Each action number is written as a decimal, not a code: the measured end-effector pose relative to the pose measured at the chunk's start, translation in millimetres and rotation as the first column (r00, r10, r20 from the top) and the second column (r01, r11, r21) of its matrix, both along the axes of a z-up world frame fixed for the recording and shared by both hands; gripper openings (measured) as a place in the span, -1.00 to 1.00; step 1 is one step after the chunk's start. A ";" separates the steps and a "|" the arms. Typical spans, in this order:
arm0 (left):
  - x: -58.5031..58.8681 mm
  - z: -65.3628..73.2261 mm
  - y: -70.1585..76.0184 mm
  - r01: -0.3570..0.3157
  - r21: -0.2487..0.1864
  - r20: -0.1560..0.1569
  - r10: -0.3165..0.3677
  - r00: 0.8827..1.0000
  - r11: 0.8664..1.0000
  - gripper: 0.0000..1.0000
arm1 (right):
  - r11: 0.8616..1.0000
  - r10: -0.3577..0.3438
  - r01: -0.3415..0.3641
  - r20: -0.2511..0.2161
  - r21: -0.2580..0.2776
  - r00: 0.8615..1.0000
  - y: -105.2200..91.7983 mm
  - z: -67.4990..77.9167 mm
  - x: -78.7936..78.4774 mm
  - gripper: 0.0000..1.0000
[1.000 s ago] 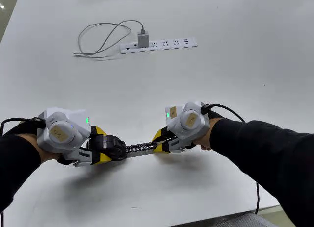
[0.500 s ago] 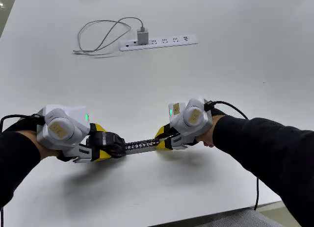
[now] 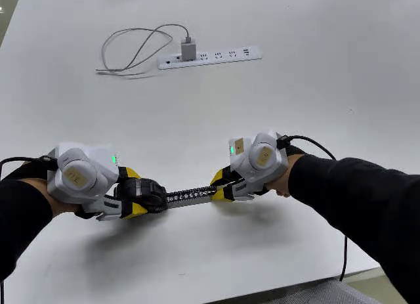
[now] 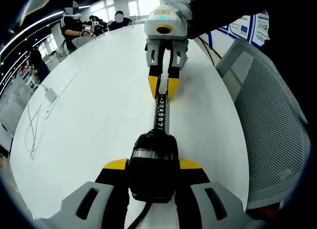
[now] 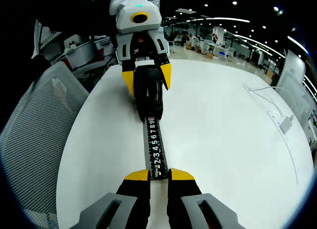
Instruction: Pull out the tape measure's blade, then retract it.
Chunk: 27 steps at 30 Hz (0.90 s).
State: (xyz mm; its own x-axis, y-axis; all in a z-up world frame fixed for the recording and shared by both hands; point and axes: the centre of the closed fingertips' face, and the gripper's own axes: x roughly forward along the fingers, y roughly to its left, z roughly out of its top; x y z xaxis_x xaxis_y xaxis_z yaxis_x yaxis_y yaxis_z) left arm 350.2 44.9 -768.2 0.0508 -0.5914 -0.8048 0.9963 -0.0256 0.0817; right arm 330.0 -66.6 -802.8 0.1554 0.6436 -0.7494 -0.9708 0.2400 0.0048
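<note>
— While drawing the blade out, what to mind, starting from the left?

— Left gripper (image 4: 153, 165) first: clamped on the tape measure (image 3: 146, 194), black case squeezed between the yellow-tipped jaws, low over the table (image 3: 295, 87); touching it or not, hard to tell. Best held steady, with the case mouth aimed straight at the other gripper.

— And ahead of those jaws?

— Blade (image 5: 154, 147), stretched from the case mouth across to the right gripper (image 5: 159, 175), numerals up, only a short run out. Probably early in the pull. Best kept flat and in line: no twist, no sag, otherwise a kink likely.

— Right side?

— Closed on the blade's tip, pinched between both jaws. Pull straight away from the case, slow and even, along the blade's own line. For retracting, probably wiser to walk the tip back toward the case than to let go and risk a snap-back.

— Count?

— Two grippers. One tape measure, one blade. Well beyond both grippers, far across the table: one power strip (image 3: 209, 56), one charger (image 3: 188, 51) plugged into it, one cable (image 3: 134, 51) looping off from the charger.
</note>
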 end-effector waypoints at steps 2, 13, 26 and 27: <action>0.2 -0.1 0.0 -0.001 -0.001 0.000 0.001 1.000 1.000 -0.40 | 1.000 -0.001 0.001 0.000 -0.002 1.000 -0.1 -0.1 0.1 -0.84; 0.4 -0.2 0.0 0.001 -0.008 0.002 -0.001 1.000 1.000 -0.40 | 1.000 0.003 -0.003 0.002 0.005 1.000 -0.5 -0.3 0.1 -0.84; 0.6 -0.7 0.1 0.002 0.002 0.003 -0.002 1.000 1.000 -0.40 | 1.000 -0.014 0.014 -0.004 0.011 1.000 -8.6 0.1 -2.3 -0.84; 0.6 -0.8 0.0 0.002 0.003 0.003 -0.002 1.000 1.000 -0.40 | 1.000 -0.013 0.013 -0.004 0.011 1.000 -9.1 0.2 -2.6 -0.84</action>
State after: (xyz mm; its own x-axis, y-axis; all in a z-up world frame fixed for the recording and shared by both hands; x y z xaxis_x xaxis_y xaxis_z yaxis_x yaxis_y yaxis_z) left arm 350.8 45.0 -769.0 0.0522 -0.5894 -0.8062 0.9960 -0.0279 0.0849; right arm 327.4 -75.7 -802.5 0.1609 0.6498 -0.7428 -0.9676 0.2524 0.0112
